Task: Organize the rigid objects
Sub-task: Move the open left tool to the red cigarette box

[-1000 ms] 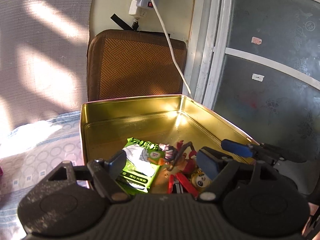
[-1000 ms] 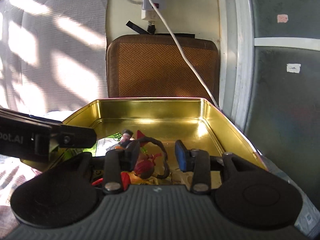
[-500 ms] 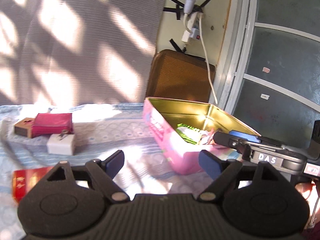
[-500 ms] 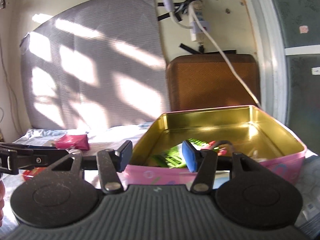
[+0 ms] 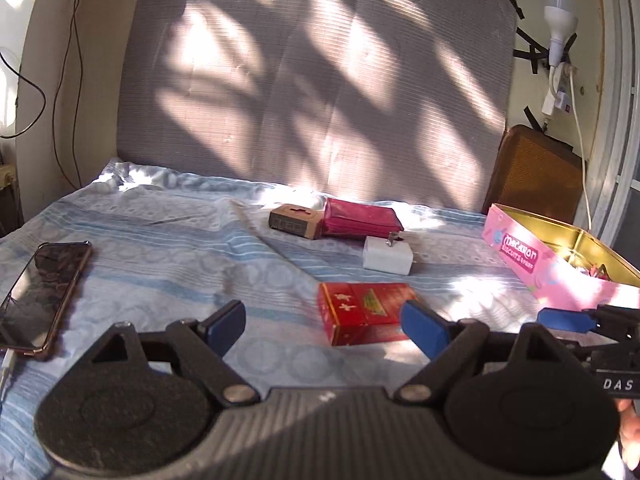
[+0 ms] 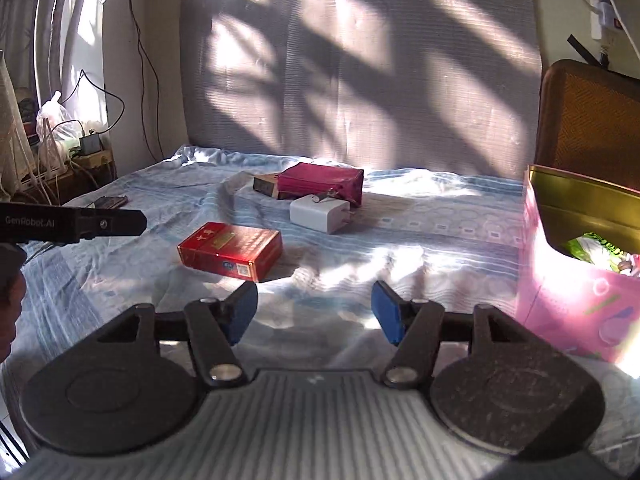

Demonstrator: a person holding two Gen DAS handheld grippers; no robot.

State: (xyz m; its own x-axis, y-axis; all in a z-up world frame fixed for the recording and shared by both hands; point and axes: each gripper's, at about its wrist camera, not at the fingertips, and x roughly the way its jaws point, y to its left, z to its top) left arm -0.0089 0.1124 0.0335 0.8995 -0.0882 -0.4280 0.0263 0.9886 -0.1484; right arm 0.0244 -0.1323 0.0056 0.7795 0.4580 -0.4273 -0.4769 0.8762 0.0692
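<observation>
Blue-patterned bedsheet [image 5: 168, 240] now fills both views: having swung from the pink tin [image 5: 532, 268], left gripper [image 5: 322, 326] and right gripper [image 6: 314, 312] are opening empty toward the red box [image 5: 364, 310] at centre frame.

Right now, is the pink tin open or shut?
Open. The pink tin has no lid on; its gold inside and a green packet show.

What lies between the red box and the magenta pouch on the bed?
A white charger sits between the red box and the magenta pouch, close against the pouch and apart from the box. Otherwise only bedsheet. The right wrist view shows it best.
</observation>
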